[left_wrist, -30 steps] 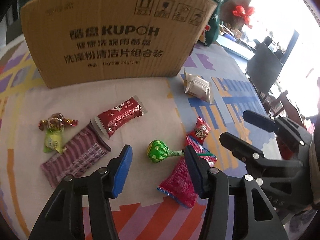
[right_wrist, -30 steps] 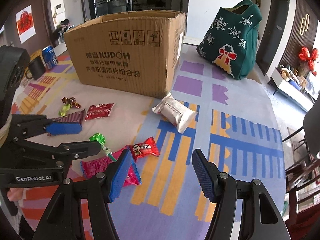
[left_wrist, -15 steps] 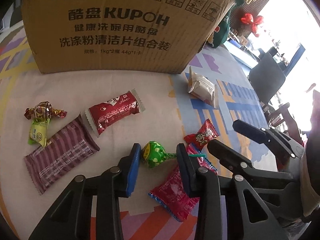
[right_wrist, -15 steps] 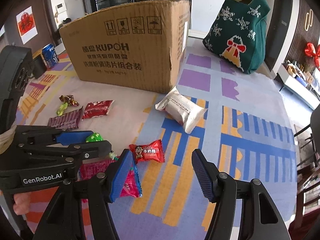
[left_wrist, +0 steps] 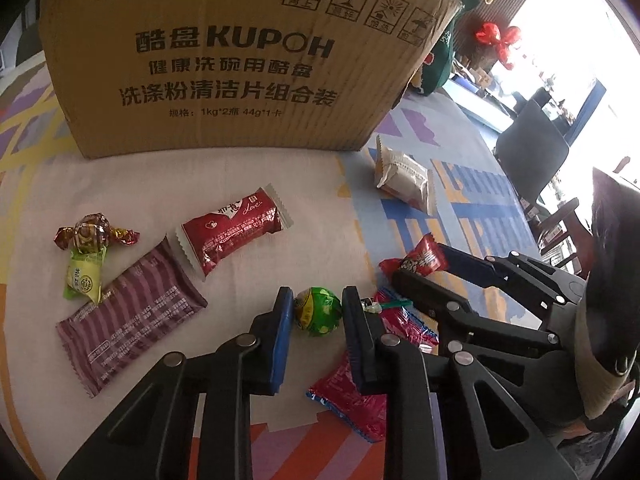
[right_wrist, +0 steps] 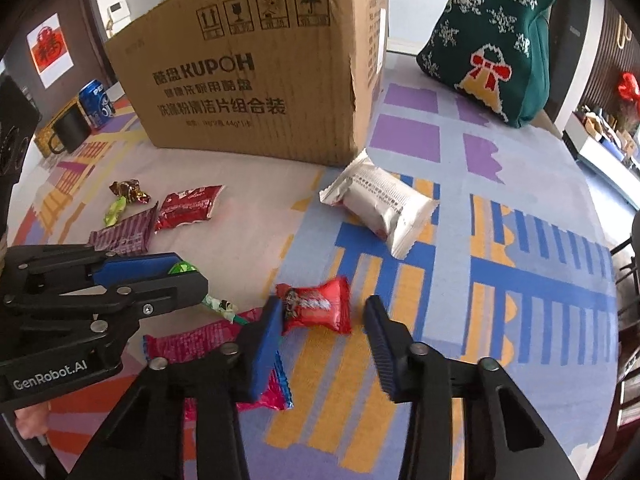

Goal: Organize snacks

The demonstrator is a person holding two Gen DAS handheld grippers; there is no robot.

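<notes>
Down at the near edge, the left gripper [left_wrist: 316, 312] has its blue pads pressed against both sides of the green lollipop [left_wrist: 318, 311], which lies on the patterned tablecloth [left_wrist: 304, 184]. Just beside it, the right gripper [right_wrist: 322, 320] is spread wide around a small red candy [right_wrist: 316, 310]. Farther off lie a white packet [right_wrist: 380, 206] and, behind it, the cardboard box [right_wrist: 256, 72].

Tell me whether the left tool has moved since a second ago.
Yes. The left tool has gone forward toward the box, which looms larger now, and its fingers have narrowed around the green lollipop, which lay ahead of them before.
</notes>
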